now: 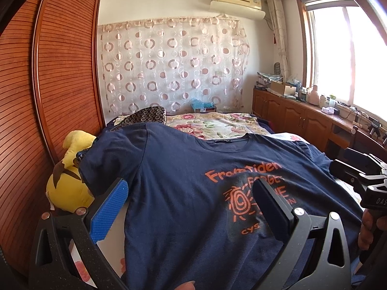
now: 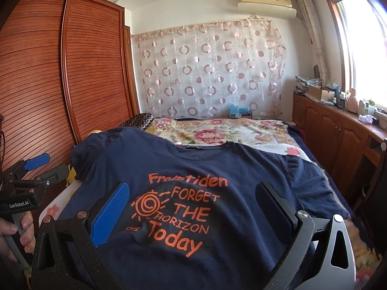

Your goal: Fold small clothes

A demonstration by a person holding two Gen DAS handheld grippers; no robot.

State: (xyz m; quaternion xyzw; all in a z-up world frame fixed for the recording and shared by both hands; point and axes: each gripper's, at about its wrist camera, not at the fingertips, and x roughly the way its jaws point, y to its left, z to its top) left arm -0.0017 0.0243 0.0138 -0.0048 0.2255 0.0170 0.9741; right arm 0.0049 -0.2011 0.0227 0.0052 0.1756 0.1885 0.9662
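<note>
A navy T-shirt (image 1: 174, 183) with orange print lies spread face up on the bed, collar at the far end; it also shows in the right wrist view (image 2: 217, 169). My left gripper (image 1: 191, 188) hovers above its left half, jaws wide open and empty. My right gripper (image 2: 193, 191) hovers above the printed chest, jaws wide open and empty. The right gripper's body shows at the right edge of the left wrist view (image 1: 362, 176). The left gripper shows at the left edge of the right wrist view (image 2: 26, 169).
A yellow plush toy (image 1: 70, 183) lies at the shirt's left sleeve, against the wooden wardrobe (image 1: 48, 96). A floral bedspread (image 2: 217, 130) covers the far bed. A dark patterned pillow (image 1: 147, 114) sits at the back left. Wooden cabinets (image 2: 338, 130) with clutter line the right wall.
</note>
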